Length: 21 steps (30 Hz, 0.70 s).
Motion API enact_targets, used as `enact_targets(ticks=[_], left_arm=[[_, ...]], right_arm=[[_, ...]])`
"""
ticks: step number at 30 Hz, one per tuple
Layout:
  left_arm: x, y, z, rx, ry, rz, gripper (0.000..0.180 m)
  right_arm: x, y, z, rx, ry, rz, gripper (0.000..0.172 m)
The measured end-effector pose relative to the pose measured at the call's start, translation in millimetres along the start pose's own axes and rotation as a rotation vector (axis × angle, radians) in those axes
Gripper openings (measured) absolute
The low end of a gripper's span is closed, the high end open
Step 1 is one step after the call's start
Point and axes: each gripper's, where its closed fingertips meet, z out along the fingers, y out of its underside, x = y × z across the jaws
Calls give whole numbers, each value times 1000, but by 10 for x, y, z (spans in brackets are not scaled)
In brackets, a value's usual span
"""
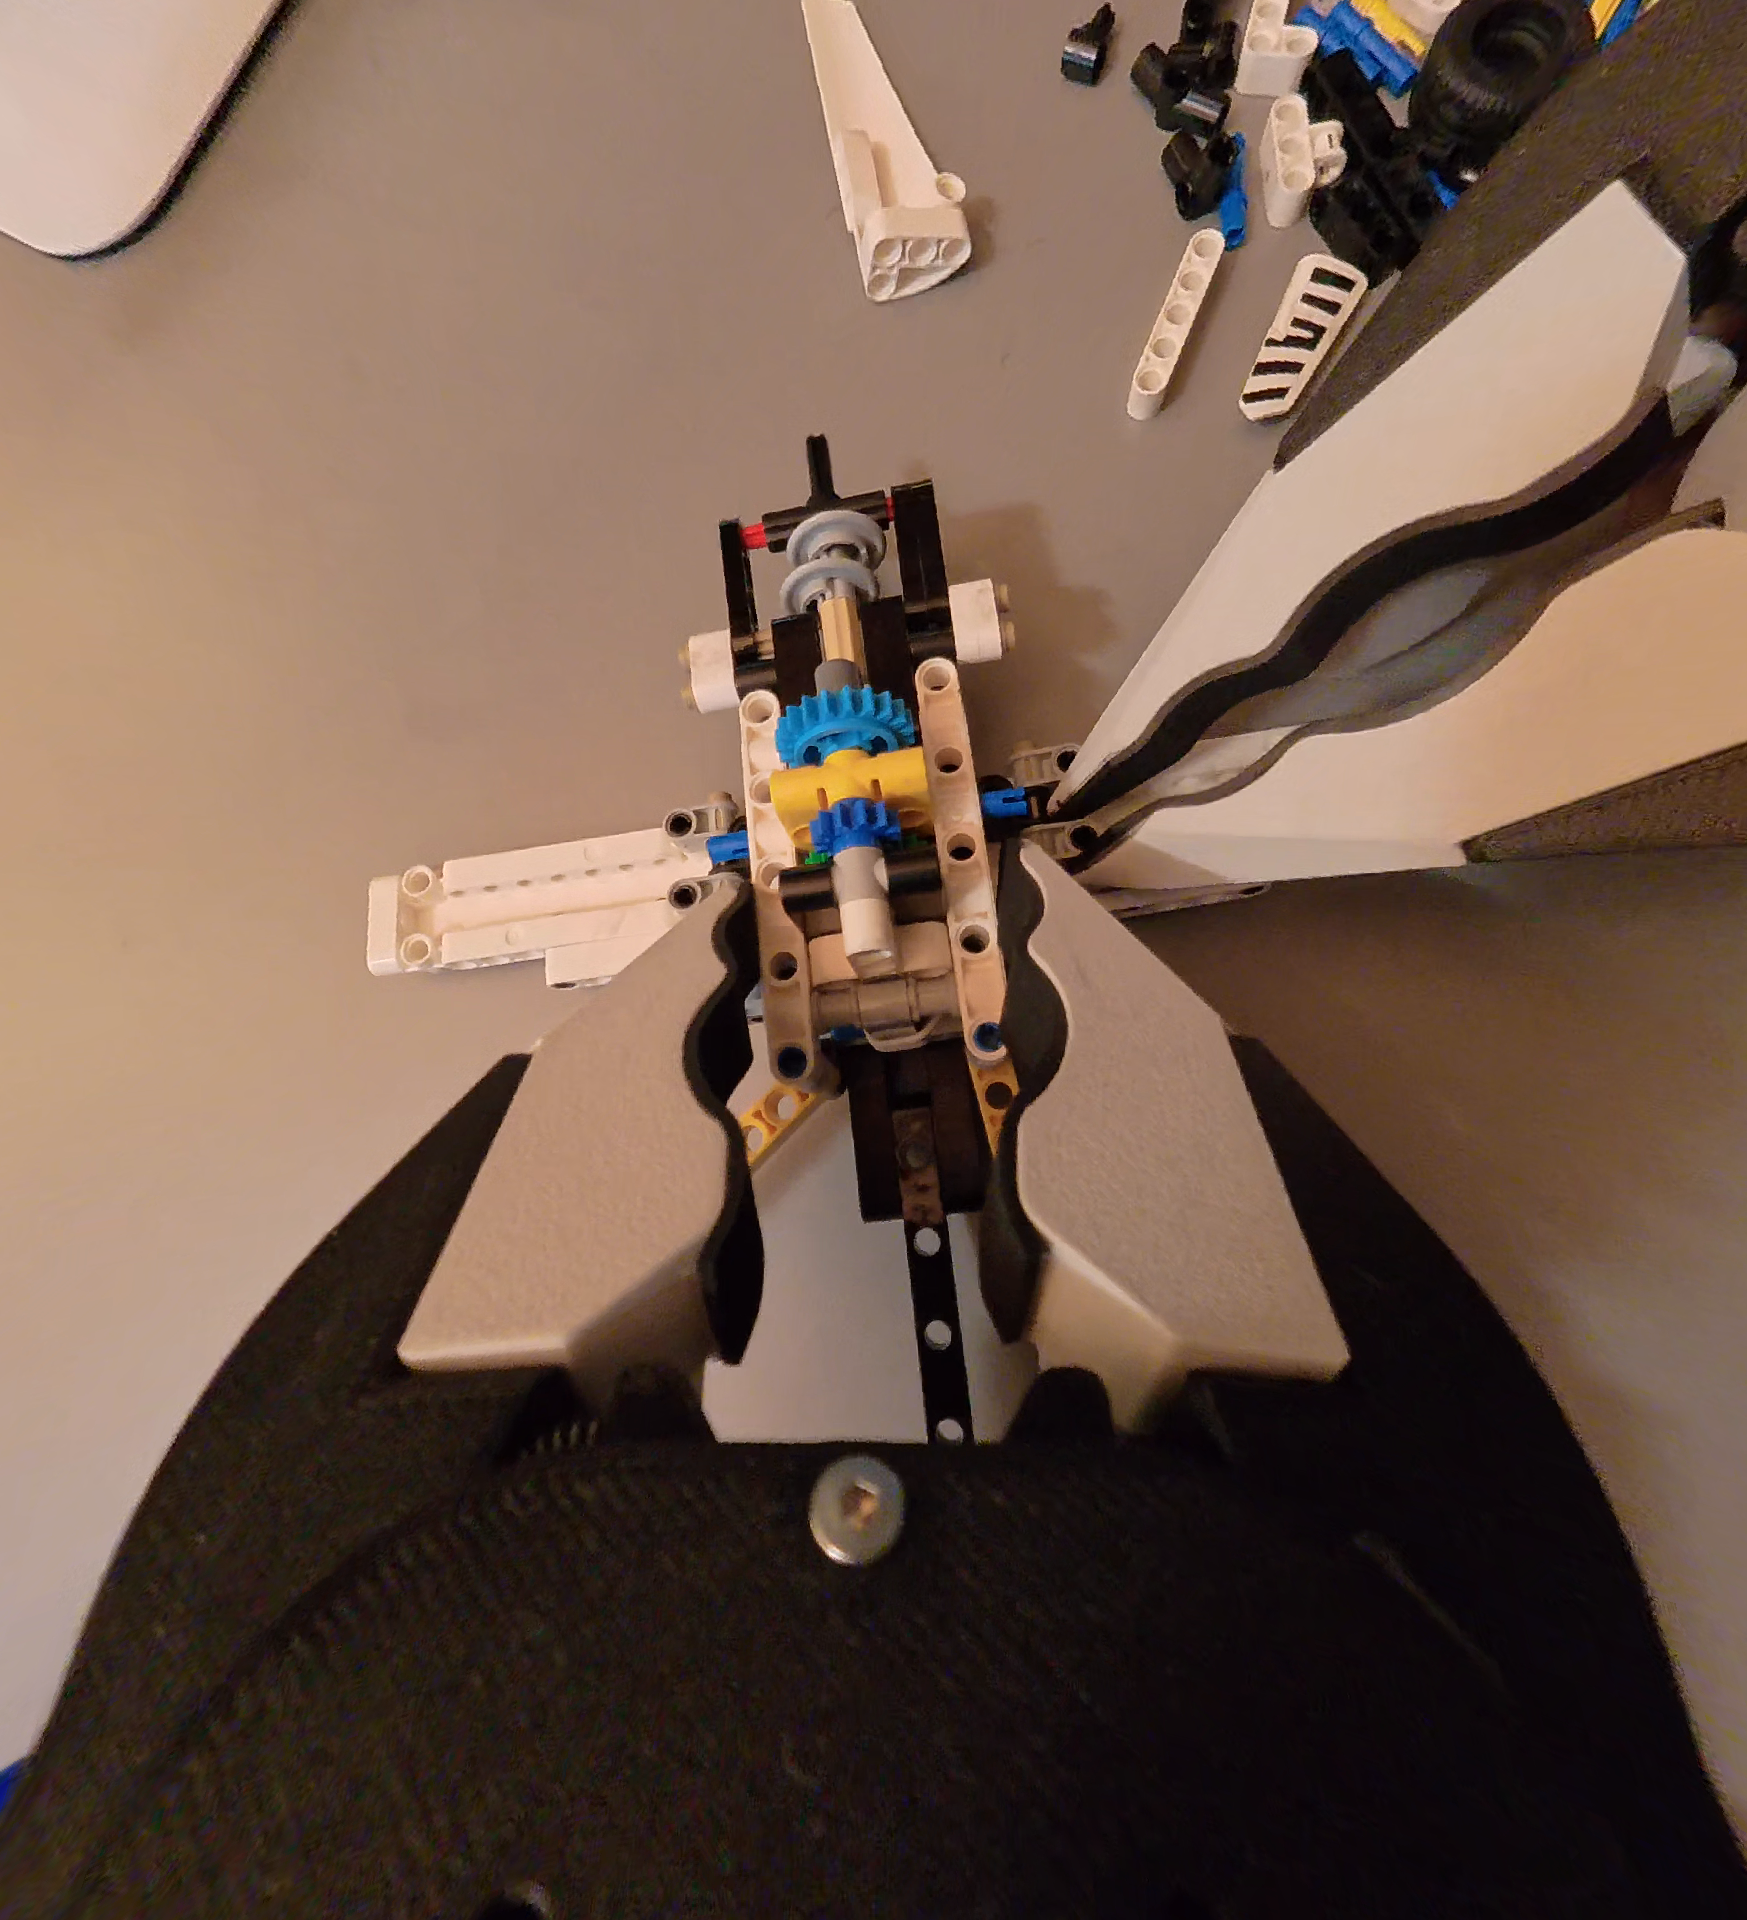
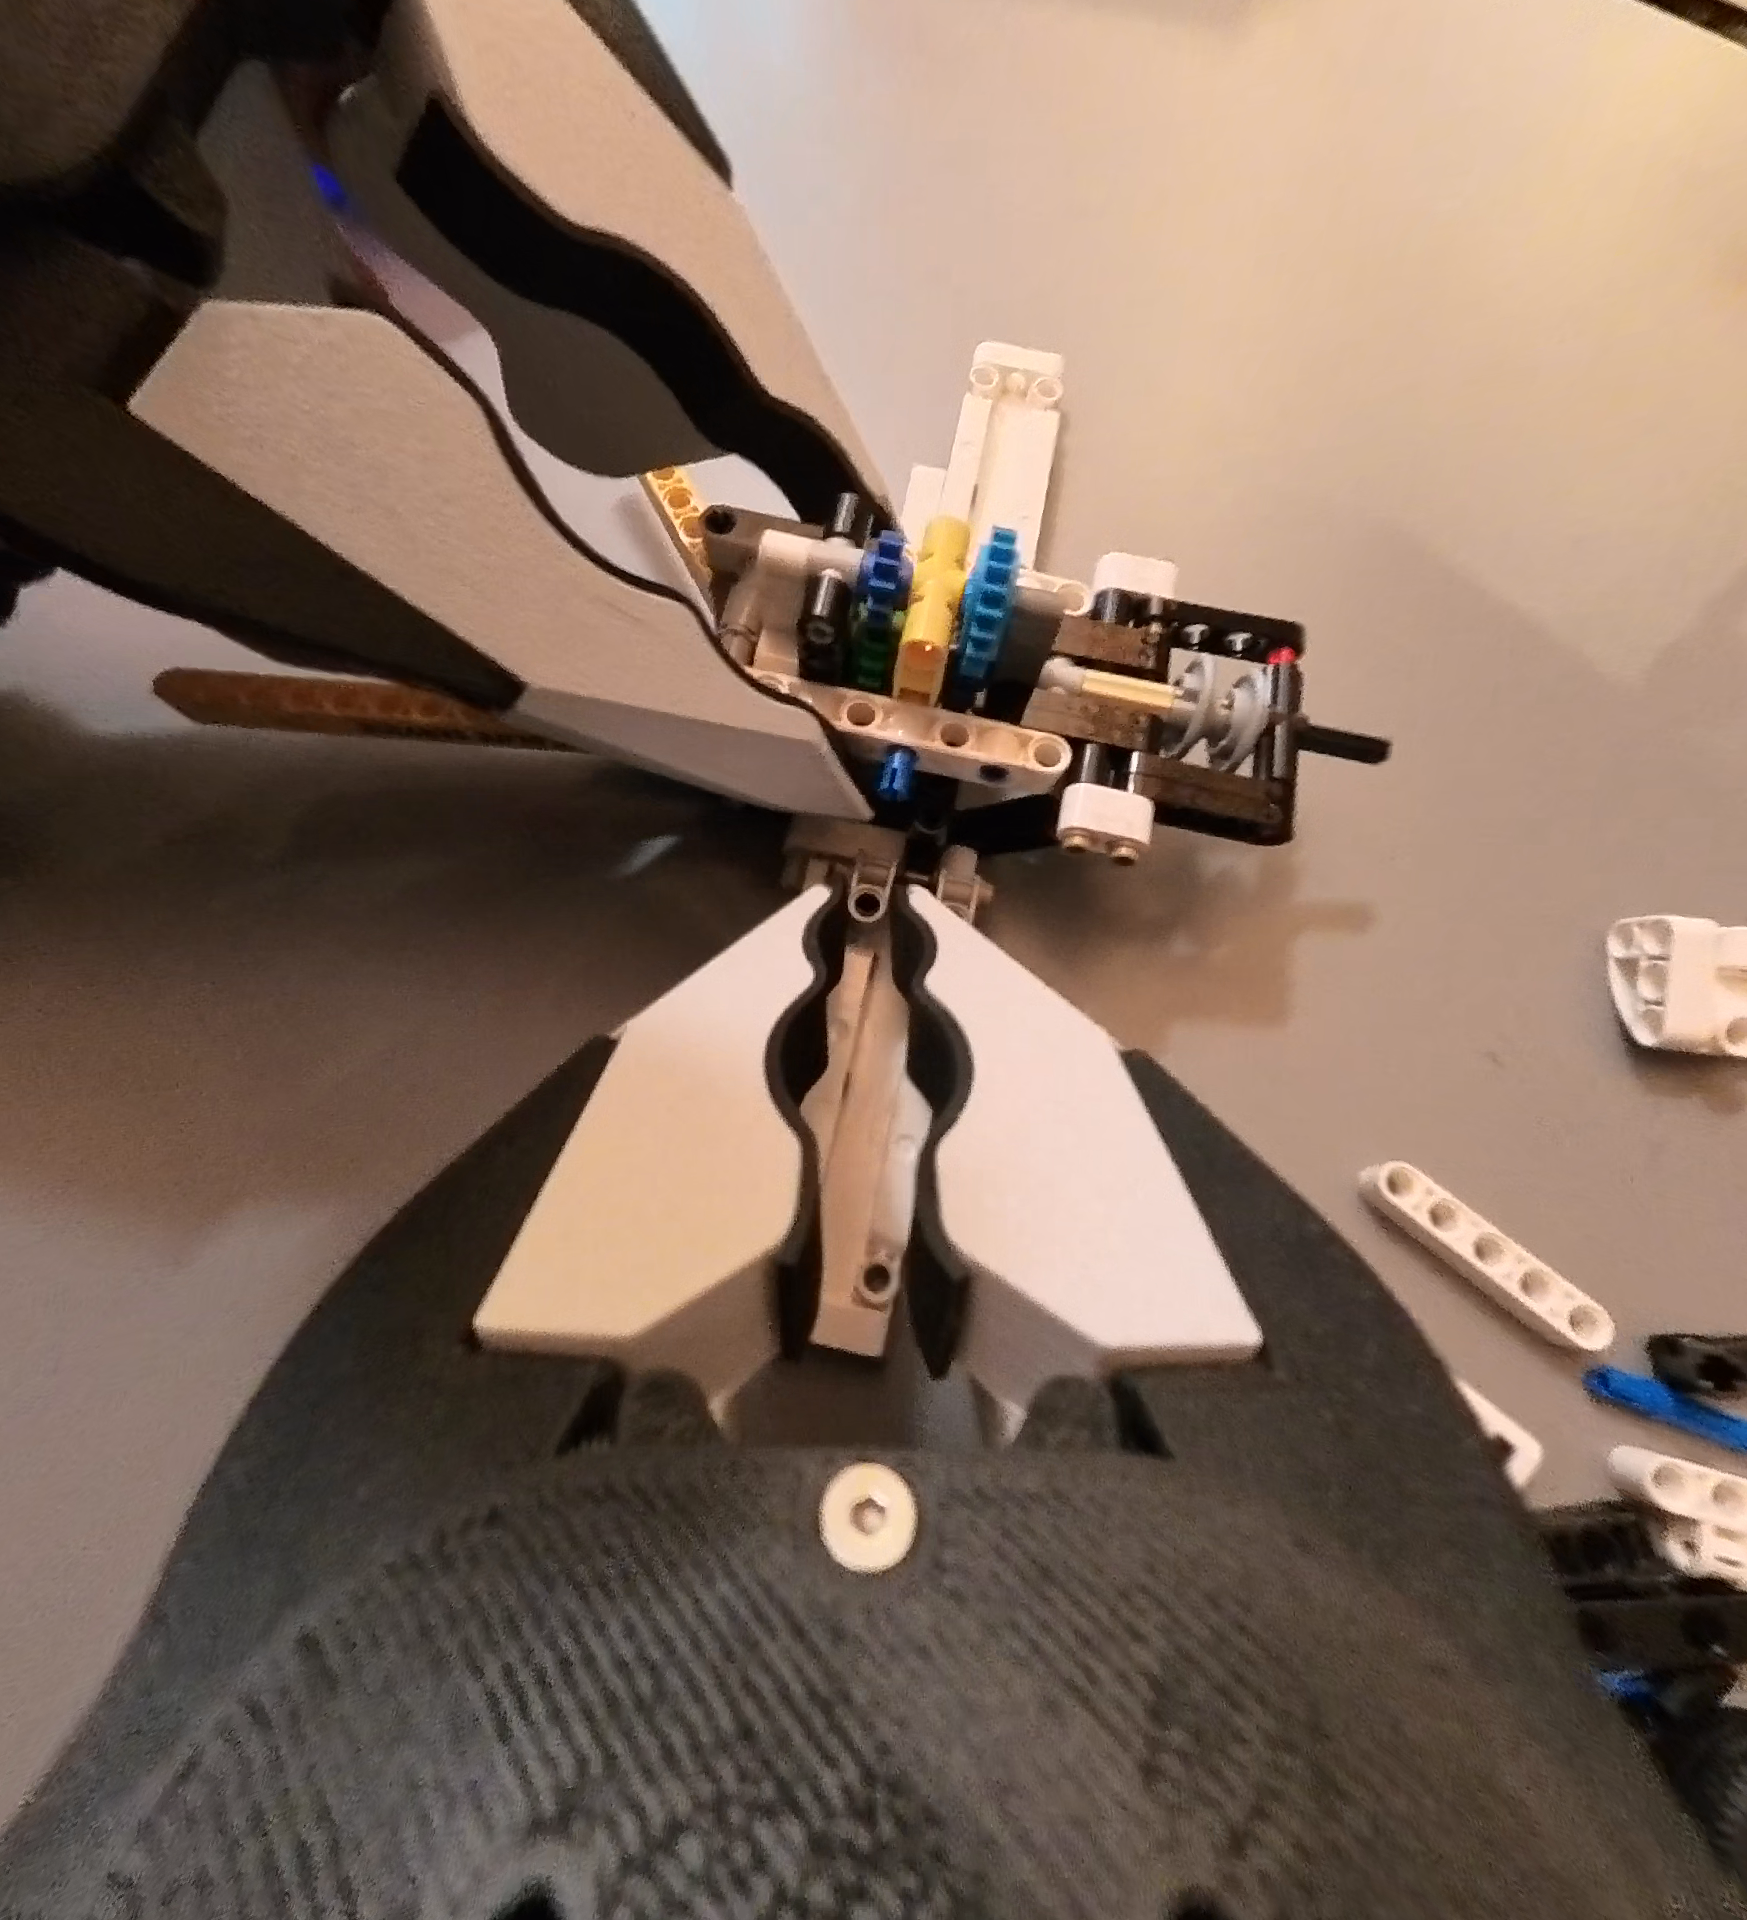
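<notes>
Black gripper housing fills the foreground of both wrist views as I hold a half-built toy-brick model above a grey table. My left gripper is clamped across the model's cream frame, its dark wavy pads pressed against the two side beams, with a long black holed beam running back between the fingers. My right gripper is closed on a slim light-grey wing panel that runs back between its pads; the panel's front end sits at the grey connectors on the model's near side, just below a blue pin.

How complete the model is can only be judged from its present form. Already mounted are two blue gears, a yellow connector, grey discs on an axle at the far end, and a white wing projecting from the side away from my right gripper. Whether the panel in my right gripper is fully seated, I cannot tell.

Loose pieces lie on the table well apart from the model: a white fin panel, a white holed beam, a striped white piece, and a heap of black, white and blue parts with a small black tyre. A white slab with a dark edge sits at the far left corner.
</notes>
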Motion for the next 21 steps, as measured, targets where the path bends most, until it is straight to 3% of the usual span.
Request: enact_targets(ticks=[4, 9, 11, 14, 18, 21], left_arm=[[-43, -49, -11, 5, -86, 91, 49], [-53, -70, 24, -91, -121, 119, 49], [-77, -81, 9, -139, -129, 145, 73], [-105, -166, -4, -199, -133, 255, 90], [-170, -208, 106, -318, -110, 378, 96], [-135, -195, 145, -366, -38, 411, 89]], right_arm=[[-6, 12, -4, 6, -16, -7, 5], [3, 18, -11, 3, -23, -17, 5], [9, 20, -13, -1, -13, -34, 5], [8, 20, -14, -1, -18, -39, 5], [11, 24, -19, -1, -36, -28, 6], [28, 28, -26, 3, -53, 5, 6]])
